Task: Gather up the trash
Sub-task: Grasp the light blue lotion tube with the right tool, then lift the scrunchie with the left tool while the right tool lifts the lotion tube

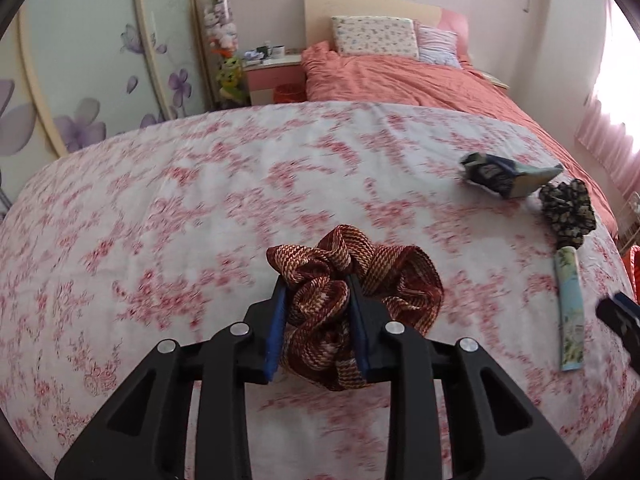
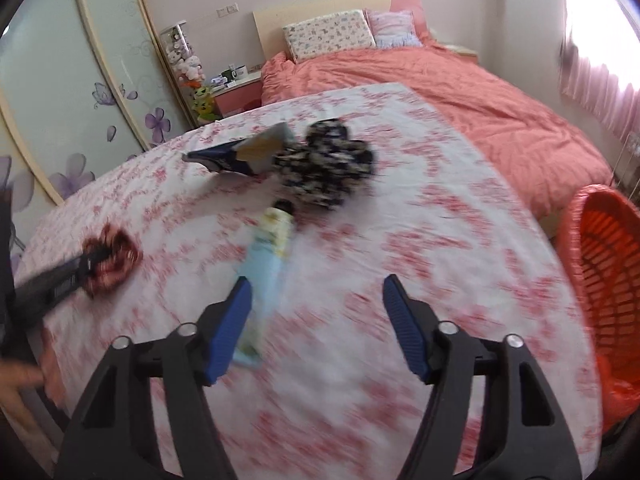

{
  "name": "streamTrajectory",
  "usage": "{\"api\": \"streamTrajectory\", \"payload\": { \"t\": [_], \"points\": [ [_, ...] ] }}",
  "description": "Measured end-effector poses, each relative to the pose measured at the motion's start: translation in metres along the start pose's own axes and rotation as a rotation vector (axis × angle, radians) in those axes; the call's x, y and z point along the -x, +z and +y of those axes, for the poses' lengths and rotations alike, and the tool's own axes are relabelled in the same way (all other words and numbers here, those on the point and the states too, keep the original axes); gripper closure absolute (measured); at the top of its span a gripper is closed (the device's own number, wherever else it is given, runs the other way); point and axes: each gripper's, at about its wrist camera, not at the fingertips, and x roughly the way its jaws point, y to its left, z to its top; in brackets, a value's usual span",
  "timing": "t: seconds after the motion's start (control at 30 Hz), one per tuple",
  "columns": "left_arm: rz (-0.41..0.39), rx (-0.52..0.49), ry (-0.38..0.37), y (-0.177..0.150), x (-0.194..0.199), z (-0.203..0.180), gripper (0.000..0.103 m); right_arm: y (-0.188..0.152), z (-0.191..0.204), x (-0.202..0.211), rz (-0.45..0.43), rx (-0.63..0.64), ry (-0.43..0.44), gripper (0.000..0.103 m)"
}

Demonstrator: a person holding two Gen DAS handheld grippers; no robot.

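Observation:
My left gripper [image 1: 318,286] is shut on a red-brown woven scrunchie [image 1: 356,276] just above the floral sheet; it also shows in the right wrist view [image 2: 112,256]. My right gripper [image 2: 316,288] is open and empty, with a pale blue tube [image 2: 266,264] lying beside its left finger. The tube also shows in the left wrist view [image 1: 570,312]. A crumpled blue wrapper [image 2: 248,152] and a black floral scrunchie [image 2: 324,168] lie farther up the sheet; both show in the left wrist view, wrapper [image 1: 504,174], scrunchie [image 1: 568,212].
An orange plastic basket [image 2: 600,264] stands off the bed's right edge. A coral duvet [image 2: 460,92] and pillows [image 2: 332,34] cover the far half of the bed. A nightstand [image 1: 274,76] and wardrobe doors [image 1: 92,60] are at far left.

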Motion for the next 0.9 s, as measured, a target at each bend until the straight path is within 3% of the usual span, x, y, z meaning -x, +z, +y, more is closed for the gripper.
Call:
{"api": "streamTrajectory", "payload": {
  "t": [0.17,0.3,0.47,0.9],
  "points": [
    [-0.007,0.021,-0.020,-0.003,0.000,0.005,0.071,0.016,0.022,-0.029,0.039,-0.020,-0.034,0.053],
    [-0.006,0.037,-0.029,-0.005,-0.001,0.006,0.068,0.018,0.032,-0.040,0.038,0.040,-0.096,0.075],
    [0.000,0.057,-0.044,-0.008,-0.004,0.011,0.062,0.007,0.024,-0.031,0.008,0.111,-0.158,0.075],
    [0.012,0.068,-0.039,-0.010,-0.007,0.015,0.059,0.005,0.013,-0.028,0.018,0.081,-0.148,0.075]
  ]
}}
